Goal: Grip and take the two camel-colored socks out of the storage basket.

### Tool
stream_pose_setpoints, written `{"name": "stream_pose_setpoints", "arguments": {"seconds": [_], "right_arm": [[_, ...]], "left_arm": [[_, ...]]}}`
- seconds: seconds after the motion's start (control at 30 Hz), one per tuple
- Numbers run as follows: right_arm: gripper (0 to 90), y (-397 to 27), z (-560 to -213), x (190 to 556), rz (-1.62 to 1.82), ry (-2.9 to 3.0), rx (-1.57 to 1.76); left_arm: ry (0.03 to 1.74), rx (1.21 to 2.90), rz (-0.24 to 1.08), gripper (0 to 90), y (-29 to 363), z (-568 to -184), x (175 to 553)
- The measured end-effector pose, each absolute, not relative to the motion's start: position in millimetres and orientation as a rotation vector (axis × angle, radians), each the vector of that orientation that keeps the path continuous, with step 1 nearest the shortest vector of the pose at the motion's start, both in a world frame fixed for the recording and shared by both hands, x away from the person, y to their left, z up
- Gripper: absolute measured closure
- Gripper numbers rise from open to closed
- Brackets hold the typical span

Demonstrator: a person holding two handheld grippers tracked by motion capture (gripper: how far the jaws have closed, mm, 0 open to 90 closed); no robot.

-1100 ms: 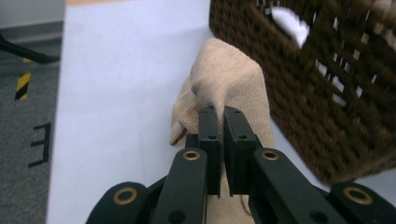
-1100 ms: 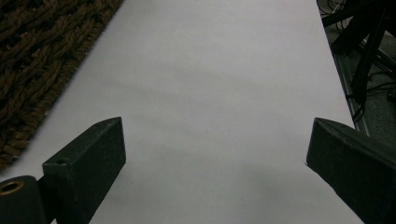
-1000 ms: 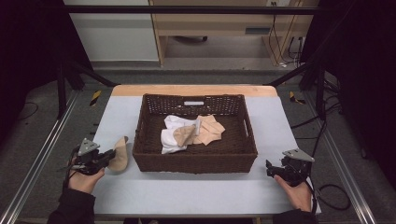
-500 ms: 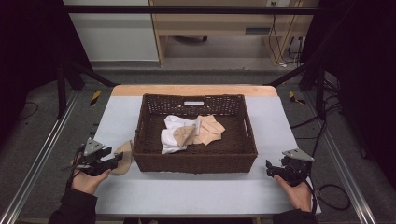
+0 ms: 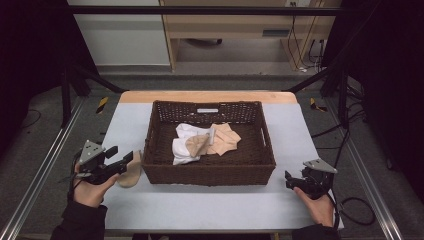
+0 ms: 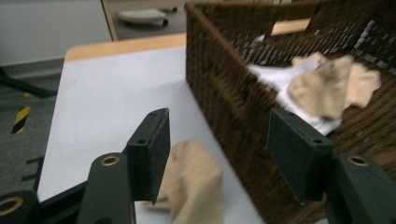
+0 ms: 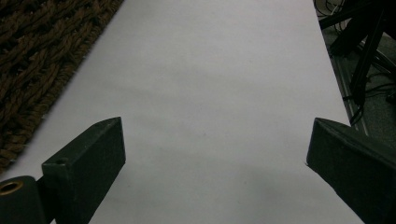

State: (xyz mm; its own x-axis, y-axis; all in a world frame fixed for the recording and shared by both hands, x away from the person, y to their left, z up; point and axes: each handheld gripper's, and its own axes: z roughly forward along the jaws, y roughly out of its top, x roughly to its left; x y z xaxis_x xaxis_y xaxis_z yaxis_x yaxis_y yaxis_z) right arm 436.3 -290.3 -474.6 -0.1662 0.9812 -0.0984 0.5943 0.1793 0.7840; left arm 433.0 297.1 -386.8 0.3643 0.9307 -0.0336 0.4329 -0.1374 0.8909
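1. Opening its jaws, the left claw point(image 6: 219, 154) has just released a beige sock point(image 5: 131, 170), lower left, against the wicker basket point(image 5: 165, 172).
2. Right claw point(image 5: 300, 181) idles, jaws apart.
3. Next: likely regrasp.

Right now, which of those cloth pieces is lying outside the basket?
The beige cloth on the table against the wicker basket's outer left wall, just below the left hand-held gripper. The white cloth and the other beige pieces lie inside the basket.
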Motion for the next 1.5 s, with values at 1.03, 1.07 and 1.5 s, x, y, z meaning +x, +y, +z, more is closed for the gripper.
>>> {"name": "stream_pose_setpoints", "arguments": {"seconds": [1.03, 1.07, 1.5], "right_arm": [[4.7, -291, -474, 436, 0.811, 1.835, 1.485], [4.7, -291, -474, 436, 0.812, 1.834, 1.487], [4.7, -291, -474, 436, 0.820, 1.828, 1.499]], "left_arm": [[0.982, 1.740, 0.672, 38.9, 181, -330, 478], [0.979, 1.739, 0.669, 38.9, 176, -329, 482], [0.987, 1.763, 0.668, 38.8, 147, -340, 511]]}}
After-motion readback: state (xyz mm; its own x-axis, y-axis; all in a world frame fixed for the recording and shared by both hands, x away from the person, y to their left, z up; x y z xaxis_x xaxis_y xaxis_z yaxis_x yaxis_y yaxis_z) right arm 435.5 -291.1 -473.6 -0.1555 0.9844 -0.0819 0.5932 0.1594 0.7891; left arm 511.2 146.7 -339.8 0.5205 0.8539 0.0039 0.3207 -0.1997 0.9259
